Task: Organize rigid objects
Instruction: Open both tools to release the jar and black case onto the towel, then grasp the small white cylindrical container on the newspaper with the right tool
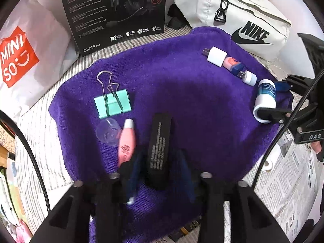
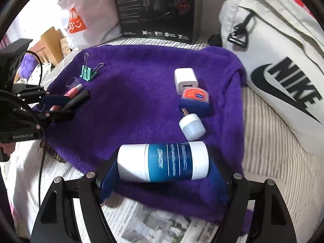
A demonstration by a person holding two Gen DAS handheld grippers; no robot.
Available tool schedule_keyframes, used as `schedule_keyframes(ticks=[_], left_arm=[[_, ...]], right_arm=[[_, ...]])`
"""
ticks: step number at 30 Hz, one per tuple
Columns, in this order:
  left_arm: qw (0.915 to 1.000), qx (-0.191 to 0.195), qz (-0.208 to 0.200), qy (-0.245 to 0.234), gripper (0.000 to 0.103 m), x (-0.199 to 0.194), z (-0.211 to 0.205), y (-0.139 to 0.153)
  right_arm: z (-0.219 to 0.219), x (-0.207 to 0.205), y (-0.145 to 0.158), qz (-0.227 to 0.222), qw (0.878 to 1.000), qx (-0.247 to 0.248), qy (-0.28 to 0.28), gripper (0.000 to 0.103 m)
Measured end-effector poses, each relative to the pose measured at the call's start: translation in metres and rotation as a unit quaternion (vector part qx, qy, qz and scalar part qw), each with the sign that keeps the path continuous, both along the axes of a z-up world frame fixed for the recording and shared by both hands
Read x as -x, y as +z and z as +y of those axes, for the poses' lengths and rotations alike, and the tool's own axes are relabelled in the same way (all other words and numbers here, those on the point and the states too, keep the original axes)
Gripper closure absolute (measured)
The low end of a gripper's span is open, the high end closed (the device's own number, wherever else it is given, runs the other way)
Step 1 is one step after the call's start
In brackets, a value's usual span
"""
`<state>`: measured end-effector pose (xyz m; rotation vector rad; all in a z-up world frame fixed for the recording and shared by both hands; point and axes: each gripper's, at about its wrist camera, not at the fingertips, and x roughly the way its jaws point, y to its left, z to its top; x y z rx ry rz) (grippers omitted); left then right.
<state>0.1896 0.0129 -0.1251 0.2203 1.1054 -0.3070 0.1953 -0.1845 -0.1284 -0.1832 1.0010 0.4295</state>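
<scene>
On the purple towel (image 1: 182, 93) my left gripper (image 1: 160, 170) is shut on a black rectangular tube (image 1: 159, 143); it also shows in the right wrist view (image 2: 78, 100). A pink tube (image 1: 126, 141), a clear cap (image 1: 108, 131) and a green binder clip (image 1: 112, 102) lie just left of it. My right gripper (image 2: 164, 172) is shut on a white and blue bottle (image 2: 164, 163) lying sideways, also seen in the left wrist view (image 1: 265, 99). A white charger (image 2: 185, 79), a small orange and blue tin (image 2: 195, 98) and a white plug-in light (image 2: 191, 126) lie beyond it.
A black headset box (image 1: 115, 10) and a white Nike bag (image 1: 239, 14) stand behind the towel. A Miniso bag (image 1: 24, 60) sits at the left. Newspaper (image 2: 158, 224) lies under the towel's near edge, on striped bedding (image 2: 269, 133).
</scene>
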Motion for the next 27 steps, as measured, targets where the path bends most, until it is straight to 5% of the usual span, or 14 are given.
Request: schedule_keyframes(ticks=[6,12,18,27], left_arm=[[0.9995,0.001,0.001,0.031,0.055,0.008,0.005,0.005],[0.9976,0.002,-0.045,0.053,0.050,0.043,0.009,0.035],[0.9939,0.016,-0.069,0.084,0.043,0.082,0.025,0.046],[0.9877,0.060,-0.044,0.138,0.043,0.122,0.058,0.020]], right_arm=[[-0.015,0.032,0.021,-0.014,0.999,-0.016,-0.027,0.024],[-0.011,0.081,0.033,-0.031,0.998,-0.042,-0.026,0.024],[0.012,0.096,0.015,-0.033,0.997,-0.055,-0.050,0.025],[0.037,0.088,-0.009,-0.038,0.996,-0.046,-0.059,0.037]])
